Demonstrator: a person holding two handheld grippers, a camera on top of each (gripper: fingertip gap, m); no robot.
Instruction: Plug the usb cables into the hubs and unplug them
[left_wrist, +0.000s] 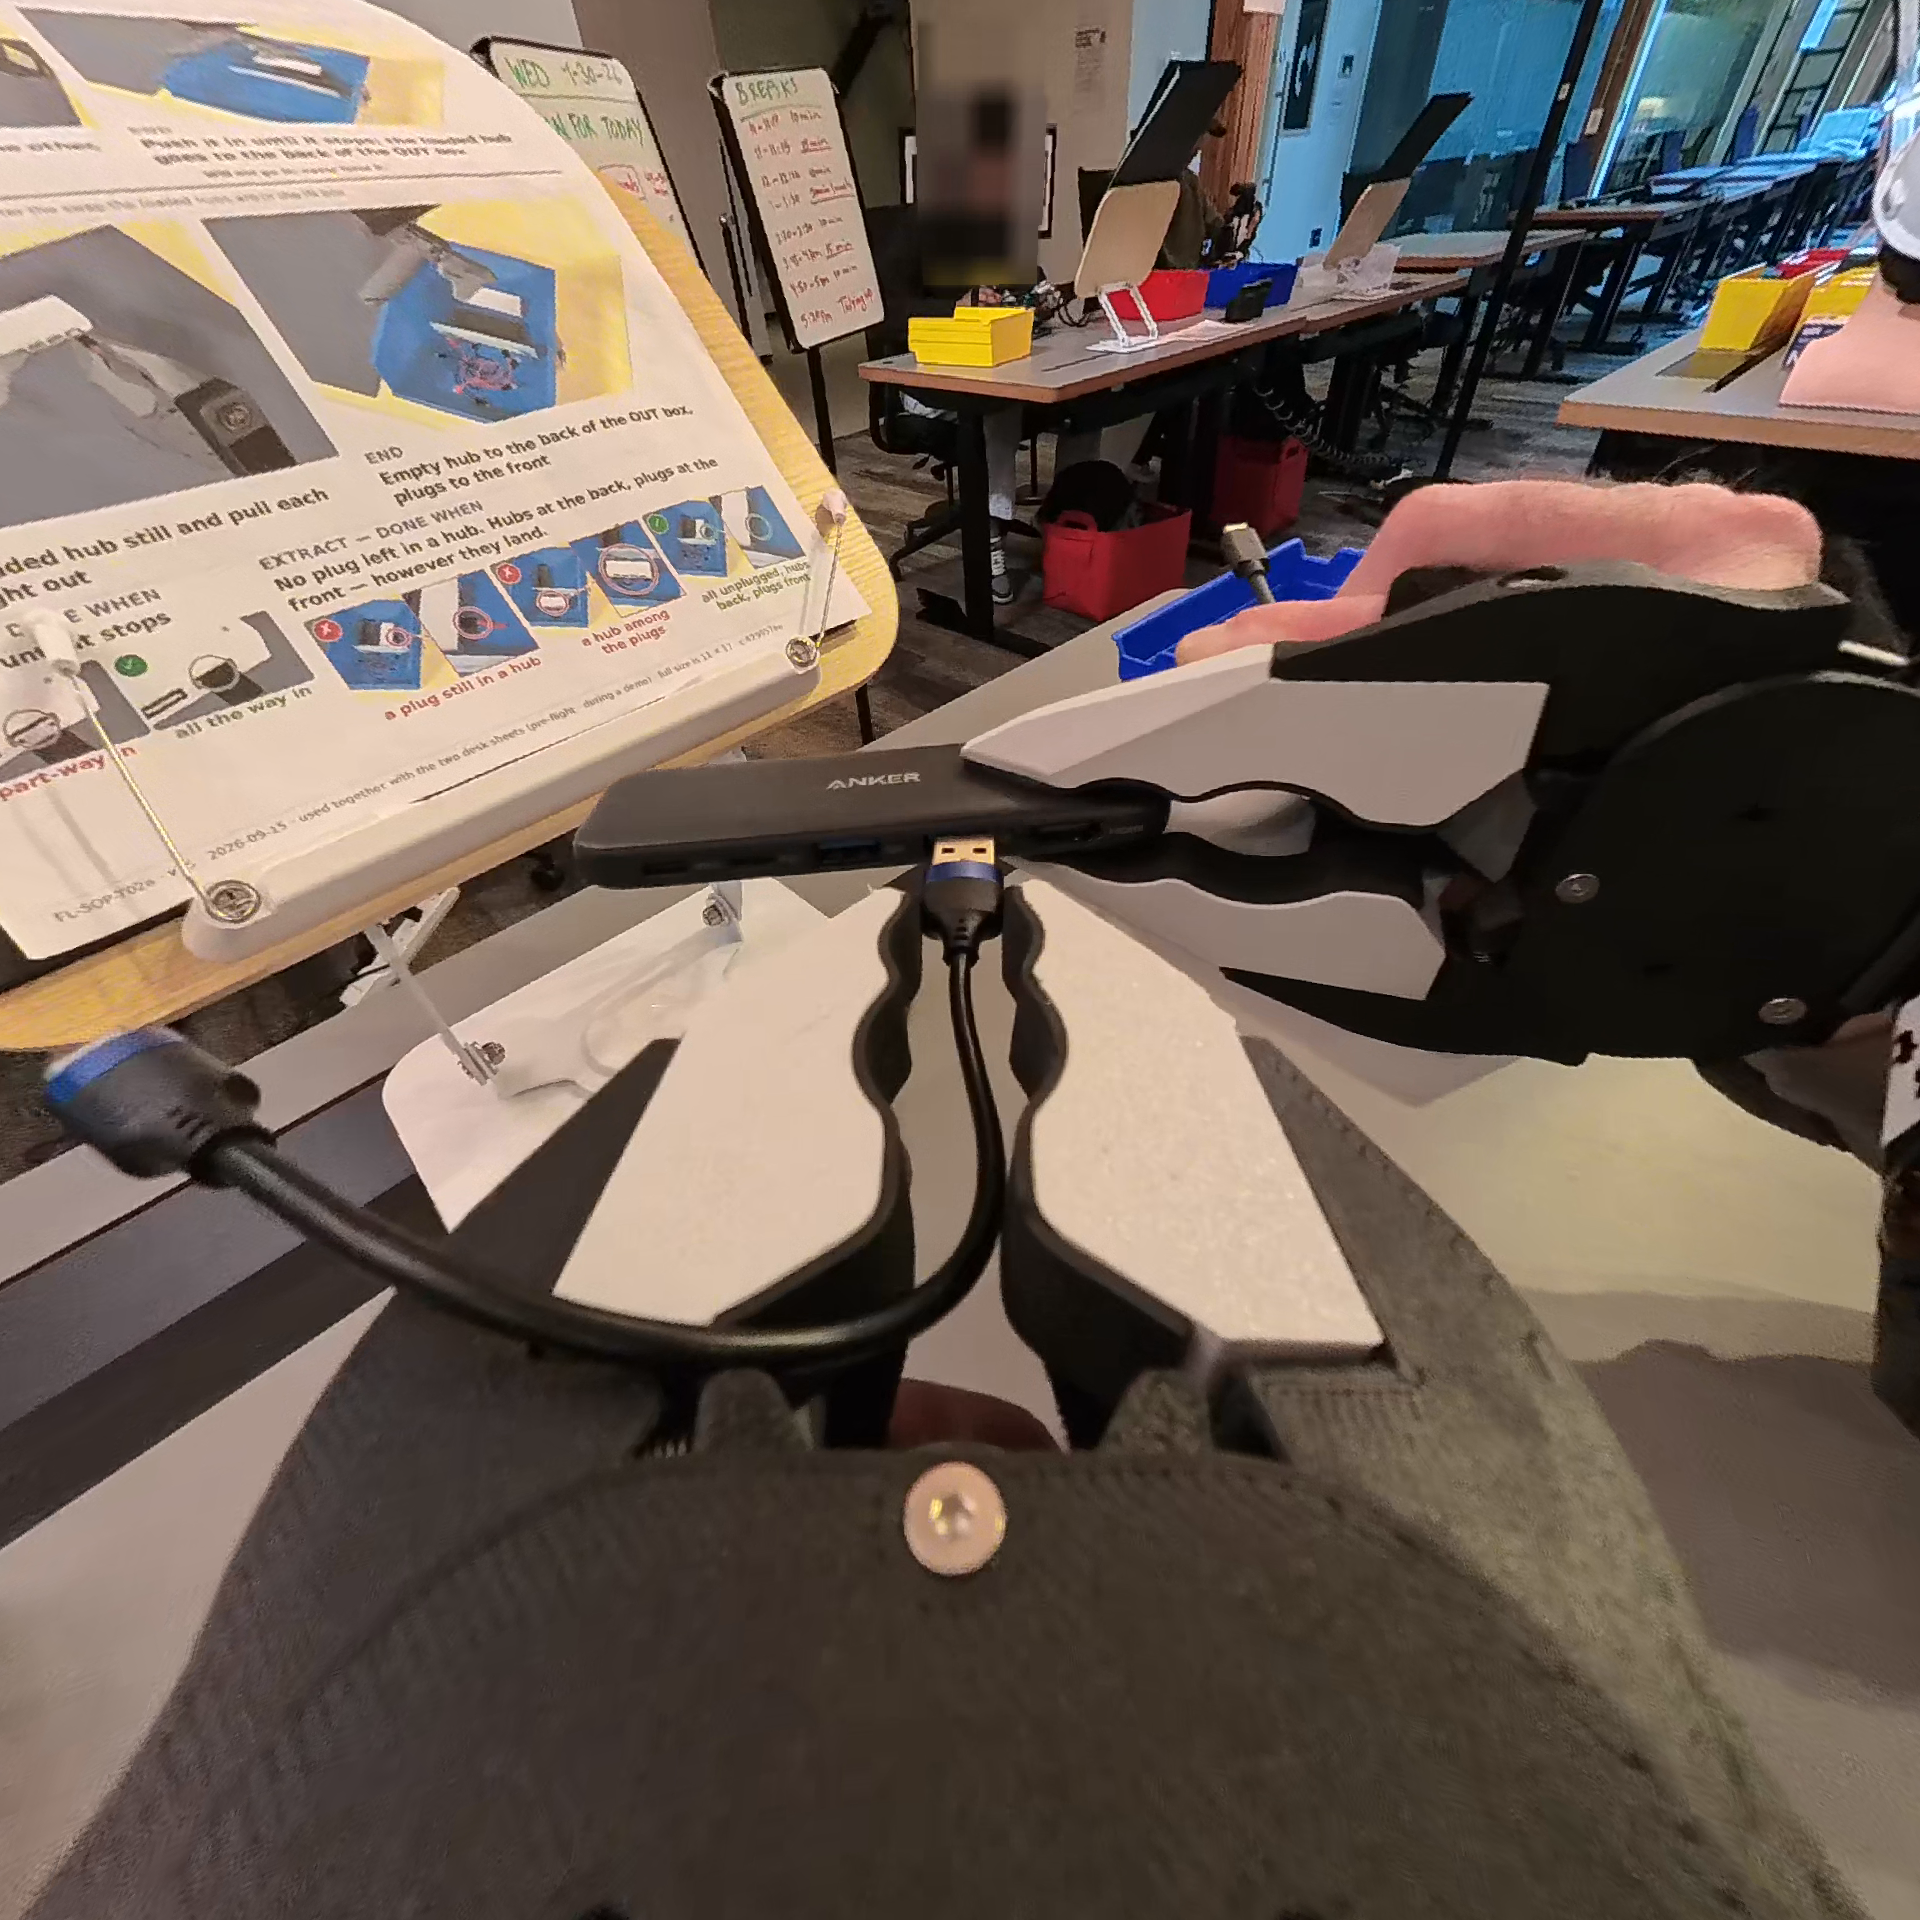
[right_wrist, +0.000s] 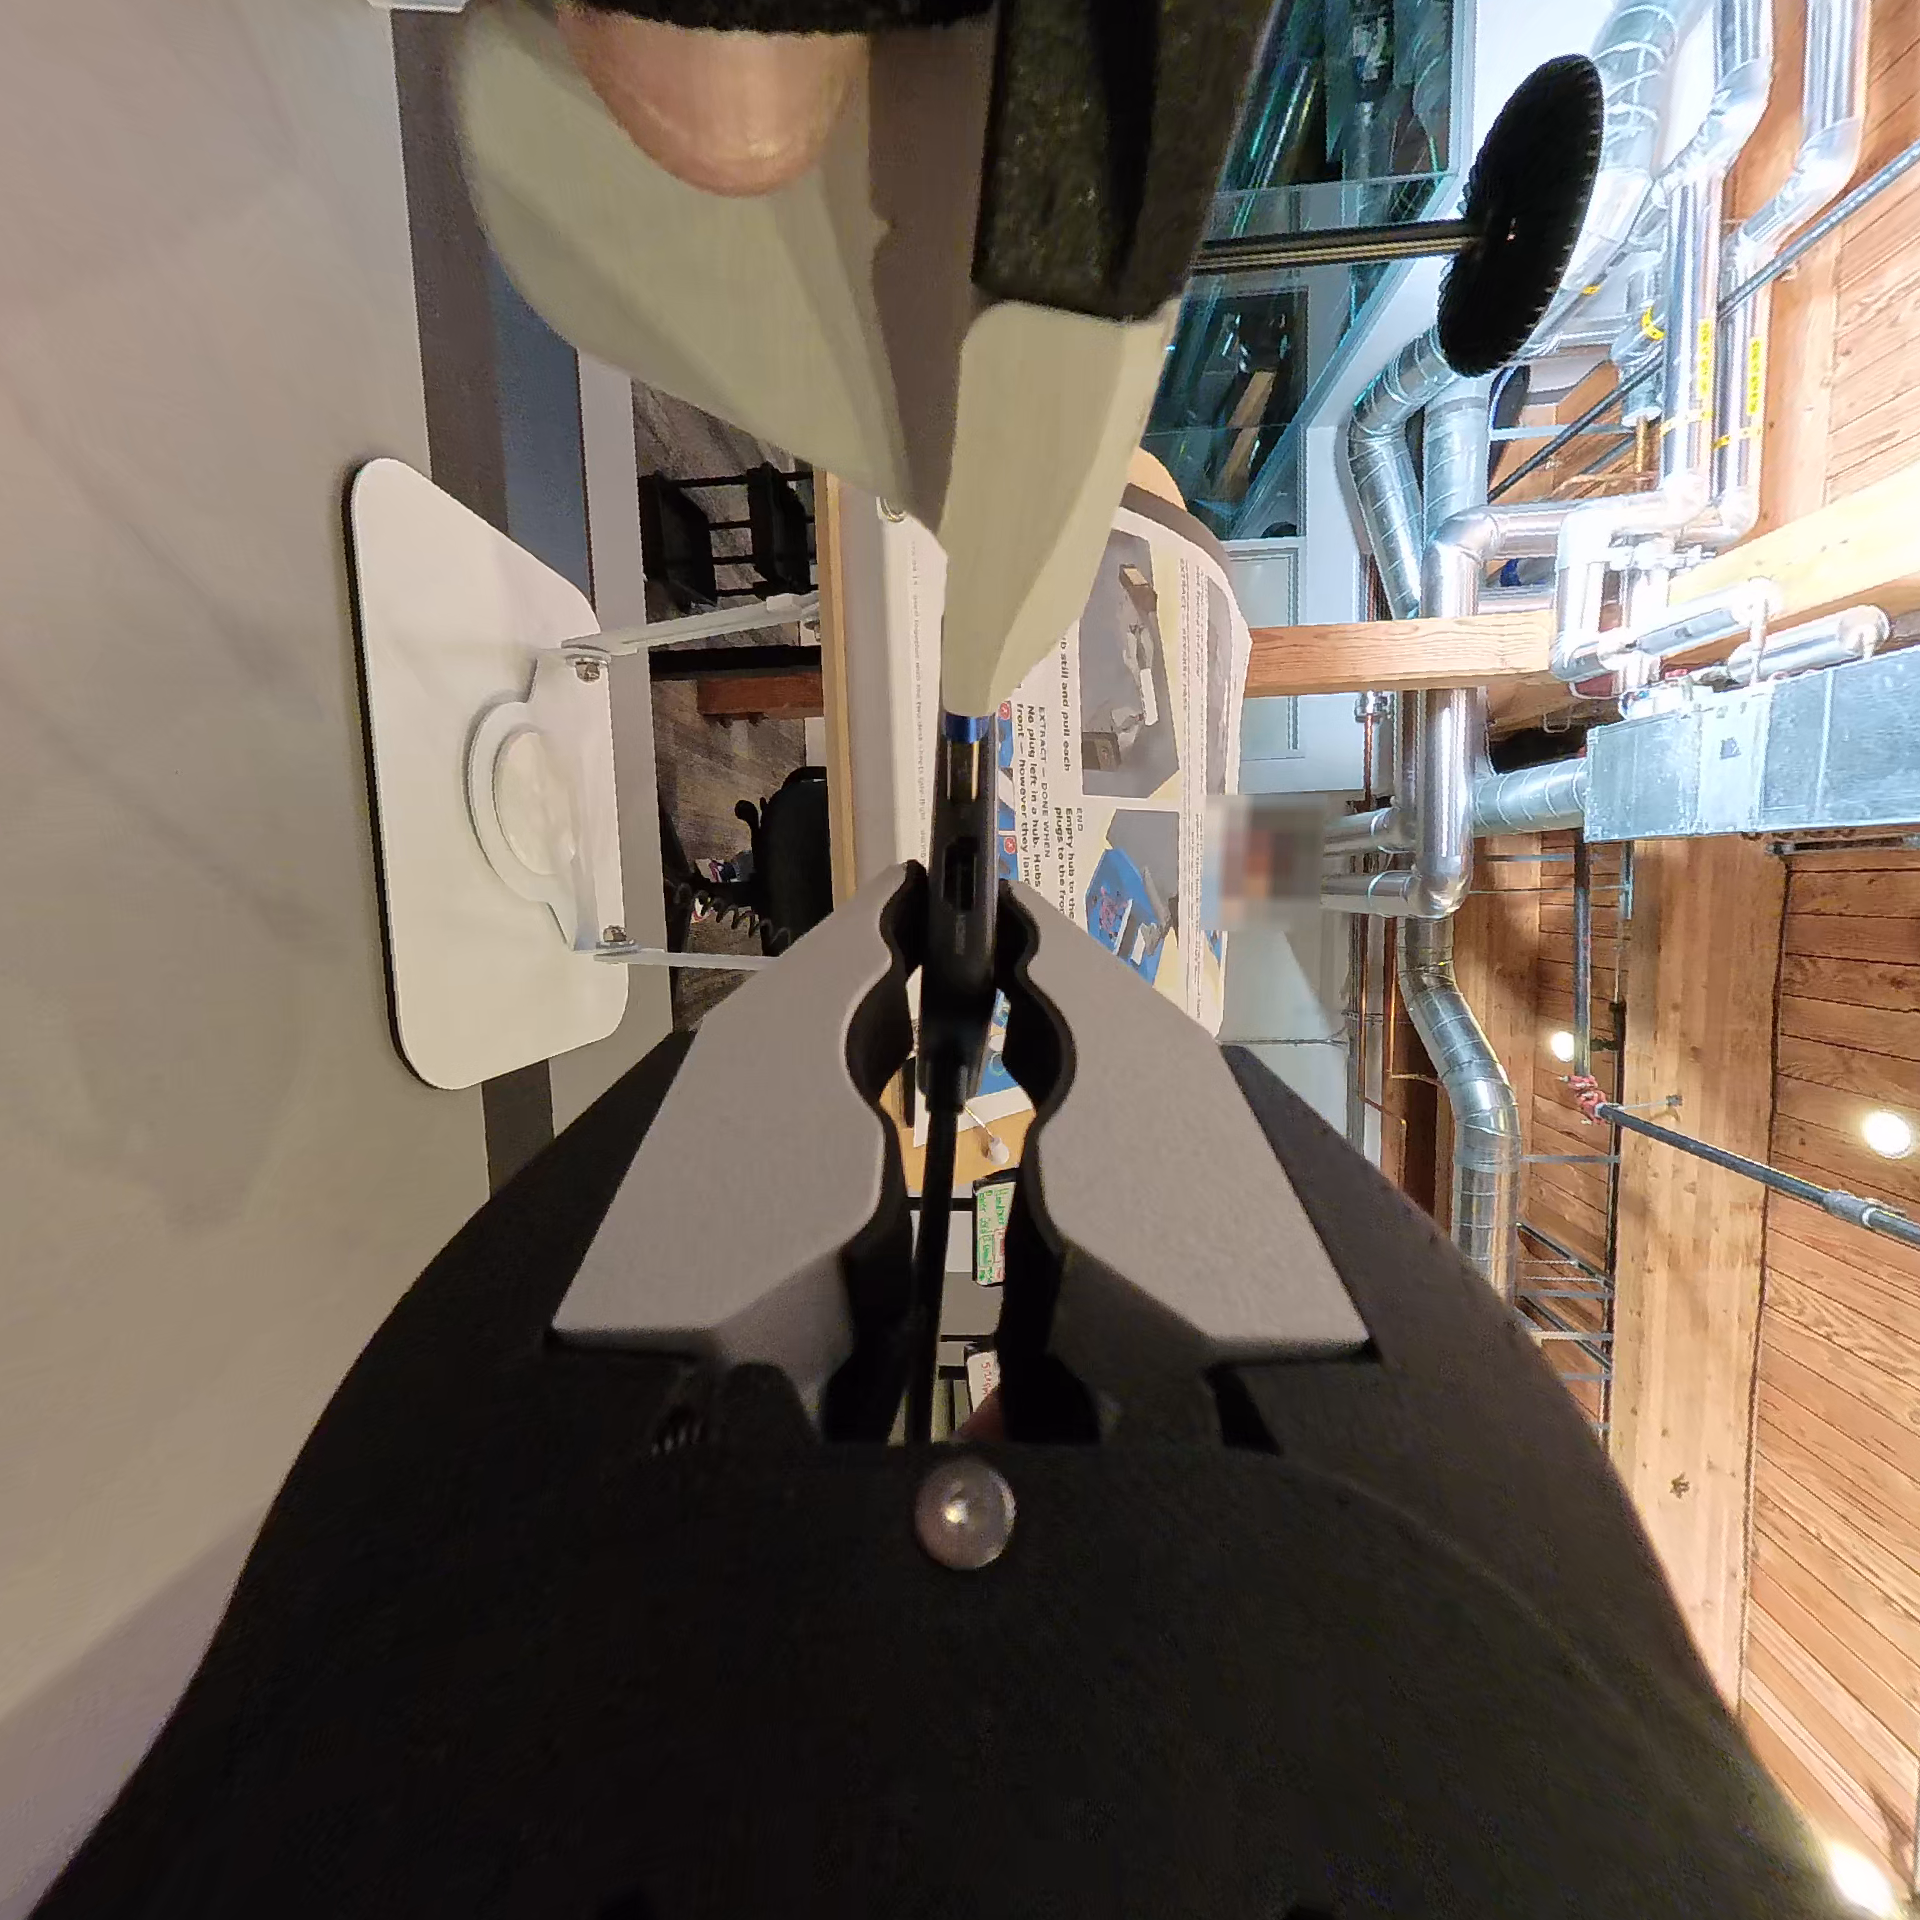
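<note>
Two pairs of tongs are seen meeting at one slim black rectangular USB hub (left_wrist: 862, 816), held in the air above the pale grey desk (left_wrist: 1558, 1195). At far left in the left wrist view, a laminated instruction sheet on a tilted wooden board (left_wrist: 416, 468) is propped on a white stand with a flat base plate (left_wrist: 540, 1049), close beside the hub. The loose end of a short black USB cable (left_wrist: 966, 1091), a blue-ringed connector (left_wrist: 135, 1101), is seen hanging free below the board. The cable is looped back between the grey fingers of the left tongs (left_wrist: 961, 914), which are closed on its gold-tipped, blue-collared plug (left_wrist: 961, 862); the plug tip is set at a port on the hub's near edge, though how deep it sits cannot be told. To the right, the right tongs (left_wrist: 1101, 831) are clamped on the hub's end. Behind them, a blue plastic bin (left_wrist: 1236, 603) is seen, and farther desks with yellow, red and blue bins. In the right wrist view, the hub (right_wrist: 961, 914) is pinched edge-on in the right tongs (right_wrist: 956, 904), and the left tongs (right_wrist: 951, 675) partly block the sight beyond.
</note>
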